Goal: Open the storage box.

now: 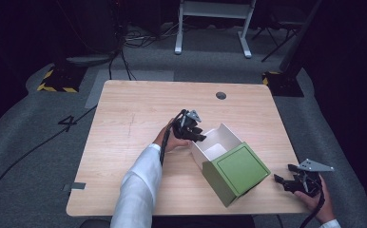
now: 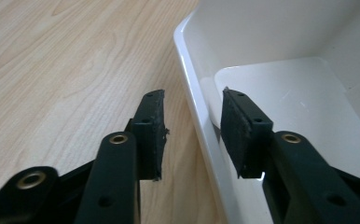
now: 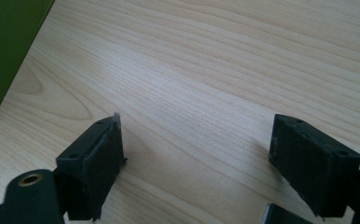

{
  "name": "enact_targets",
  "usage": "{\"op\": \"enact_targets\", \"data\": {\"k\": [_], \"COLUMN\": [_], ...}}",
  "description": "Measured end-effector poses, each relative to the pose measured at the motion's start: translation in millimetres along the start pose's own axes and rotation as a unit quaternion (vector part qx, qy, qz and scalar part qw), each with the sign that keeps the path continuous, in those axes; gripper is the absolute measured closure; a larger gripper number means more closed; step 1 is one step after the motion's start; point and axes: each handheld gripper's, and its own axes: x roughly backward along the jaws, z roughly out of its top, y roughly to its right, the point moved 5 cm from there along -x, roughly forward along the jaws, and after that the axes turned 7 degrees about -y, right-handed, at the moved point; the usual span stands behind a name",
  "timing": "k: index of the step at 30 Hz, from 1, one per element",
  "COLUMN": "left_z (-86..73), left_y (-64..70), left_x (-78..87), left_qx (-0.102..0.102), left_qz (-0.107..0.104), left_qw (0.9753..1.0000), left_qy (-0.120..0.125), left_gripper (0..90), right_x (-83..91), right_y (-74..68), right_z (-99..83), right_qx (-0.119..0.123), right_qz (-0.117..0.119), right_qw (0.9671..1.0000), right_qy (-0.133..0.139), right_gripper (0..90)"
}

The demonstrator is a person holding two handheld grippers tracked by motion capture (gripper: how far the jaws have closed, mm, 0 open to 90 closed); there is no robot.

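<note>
Left gripper view: box wall between parted fingers

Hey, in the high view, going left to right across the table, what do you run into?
White sleeve → left hand-held gripper, jaws astride the rim of the white box → white box → green lid → right hand-held gripper, open over bare wood.

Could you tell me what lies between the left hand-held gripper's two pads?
The white box's side wall, straddled by the open left hand-held gripper, seen in the left gripper view.
</note>
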Motion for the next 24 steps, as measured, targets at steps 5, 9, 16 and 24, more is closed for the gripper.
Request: {"op": "enact_targets", "data": {"k": [5, 9, 16, 24], "left_z": [2.4, 2.4, 5.9, 11.5], "left_y": [-6.4, -6.4, -4.8, -5.7], "left_x": [3.2, 5.1, 18.1, 31.1], "left_qx": [0.007, 0.011, 0.008, -0.009], "left_qz": [0.016, 0.015, 0.013, 0.055], "left_qw": [0.9997, 0.9998, 0.9998, 0.9984], "left_qy": [0.015, 0.009, 0.015, 0.011], "left_gripper": [57.8, 53.9, 49.0, 43.5], "right_x": [0.0, 0.0, 0.0, -0.1], "right_y": [0.0, -0.1, 0.0, 0.1], "right_z": [0.0, 0.0, 0.0, 0.1], "right_qx": [0.000, 0.000, 0.000, 0.000], "right_qz": [0.000, 0.000, 0.000, 0.000], "right_qw": [1.0000, 1.0000, 1.0000, 1.0000], "right_qy": [0.000, 0.000, 0.000, 0.000], "right_gripper": [17.5, 17.6, 17.5, 17.5]}}
